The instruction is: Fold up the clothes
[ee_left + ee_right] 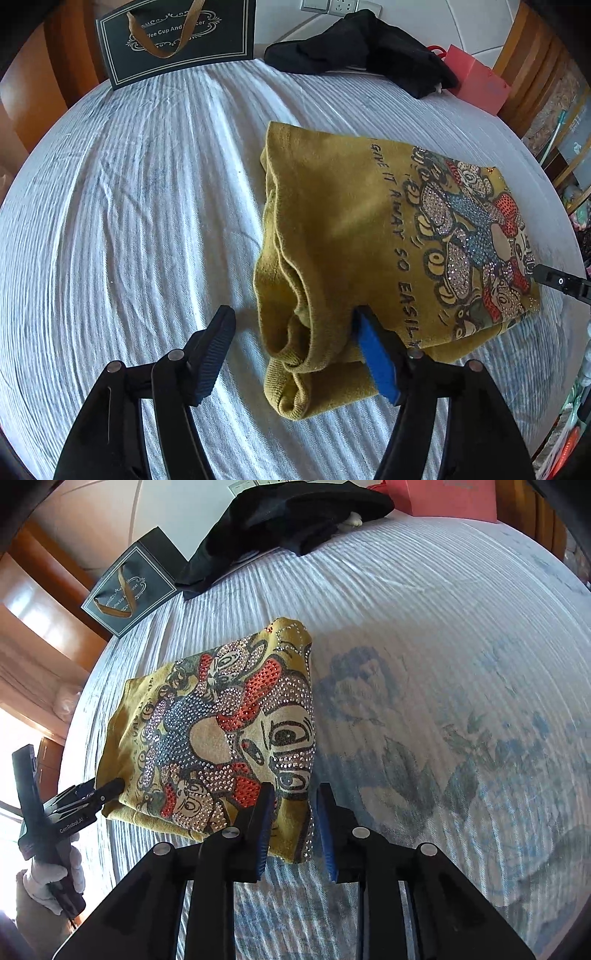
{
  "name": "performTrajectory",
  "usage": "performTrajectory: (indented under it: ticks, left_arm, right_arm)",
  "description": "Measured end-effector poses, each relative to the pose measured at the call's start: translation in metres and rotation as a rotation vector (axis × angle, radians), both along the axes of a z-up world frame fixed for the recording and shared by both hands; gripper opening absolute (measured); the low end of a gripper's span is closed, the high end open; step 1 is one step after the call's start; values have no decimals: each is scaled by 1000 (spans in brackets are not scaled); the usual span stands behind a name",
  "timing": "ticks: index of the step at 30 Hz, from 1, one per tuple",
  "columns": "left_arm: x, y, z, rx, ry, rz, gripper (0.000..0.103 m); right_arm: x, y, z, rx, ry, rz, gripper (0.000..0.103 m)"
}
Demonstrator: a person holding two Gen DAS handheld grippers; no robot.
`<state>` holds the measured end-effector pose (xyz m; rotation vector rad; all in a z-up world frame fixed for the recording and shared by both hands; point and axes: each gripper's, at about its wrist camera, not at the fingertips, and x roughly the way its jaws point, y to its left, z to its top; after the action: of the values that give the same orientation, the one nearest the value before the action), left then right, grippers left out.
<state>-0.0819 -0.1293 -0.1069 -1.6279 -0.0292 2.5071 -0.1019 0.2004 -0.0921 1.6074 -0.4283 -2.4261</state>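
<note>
A mustard-yellow sweater (343,236) with a rhinestone cartoon print lies folded into a thick rectangle on the white bed cover (129,221). My left gripper (291,328) is open around the sweater's near left corner, where the cuffs and hem stick out; its right finger pushes into the fabric. In the right wrist view the sweater (218,738) lies ahead and to the left. My right gripper (295,797) is open, its jaws either side of the sweater's near right corner. The left gripper (99,792) shows at the sweater's far left edge.
A black garment (358,48) lies at the head of the bed, with a pink paper bag (476,83) to its right and a dark gift bag (177,40) to its left. Wooden furniture stands around the bed. The bed cover (461,701) has a faded blue flower print.
</note>
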Motion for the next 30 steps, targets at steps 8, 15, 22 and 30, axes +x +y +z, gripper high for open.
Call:
performTrajectory:
  ticks: [8, 15, 22, 30]
  left_arm:
    - [-10, 1, -1, -19, -41, 15, 80]
    - [-12, -1, -3, -19, -22, -2, 82]
    - [-12, -4, -2, -13, -21, 3, 79]
    - [-5, 10, 3, 26, -31, -13, 57]
  right_arm:
    - [-17, 6, -3, -39, -3, -17, 23]
    - [-36, 11, -6, -46, -7, -15, 36]
    - [-60, 12, -6, -56, -3, 2, 40]
    - [-90, -7, 0, -41, 2, 51, 56]
